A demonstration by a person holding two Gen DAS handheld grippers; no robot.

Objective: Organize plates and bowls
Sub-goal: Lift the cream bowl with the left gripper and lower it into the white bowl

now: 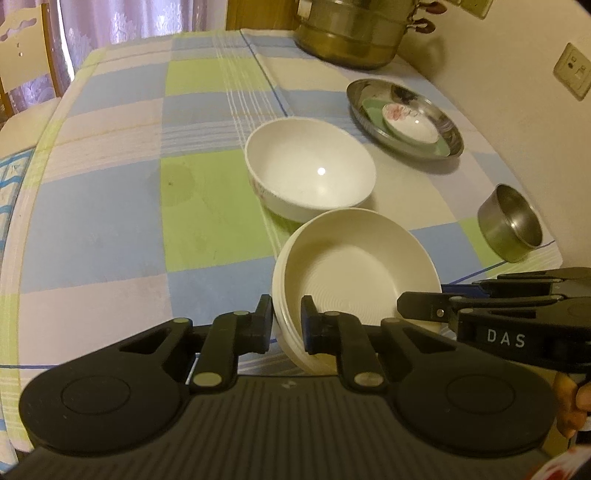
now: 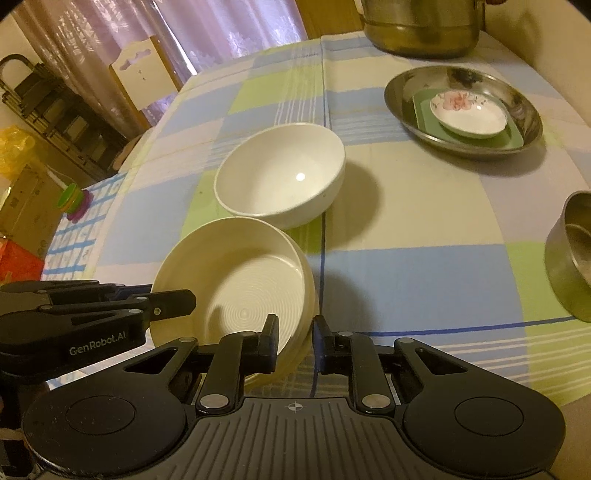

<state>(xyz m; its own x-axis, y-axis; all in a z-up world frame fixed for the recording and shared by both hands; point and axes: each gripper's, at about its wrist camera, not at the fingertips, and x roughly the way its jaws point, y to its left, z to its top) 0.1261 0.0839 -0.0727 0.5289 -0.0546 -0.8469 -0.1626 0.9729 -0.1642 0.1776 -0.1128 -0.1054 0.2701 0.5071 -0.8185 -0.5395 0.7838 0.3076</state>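
Observation:
A cream ribbed bowl (image 1: 354, 269) (image 2: 236, 273) is tilted near the table's front edge, held from both sides. My left gripper (image 1: 286, 325) is shut on its left rim; it shows from the side in the right wrist view (image 2: 173, 306). My right gripper (image 2: 294, 343) is shut on its right rim; it shows in the left wrist view (image 1: 421, 308). A white bowl (image 1: 310, 170) (image 2: 280, 177) stands just behind. A steel dish (image 1: 406, 118) (image 2: 463, 110) at the back right holds a green plate (image 1: 369, 107) (image 2: 424, 114) and a small flowered saucer (image 1: 410, 123) (image 2: 469, 110).
A small steel bowl (image 1: 511, 221) (image 2: 570, 254) stands at the right, near the wall. A large metal pot (image 1: 354, 33) (image 2: 424, 26) stands at the back. The checked tablecloth (image 1: 147, 184) (image 2: 406, 258) covers the table. A chair (image 2: 144, 81) stands beyond the far edge.

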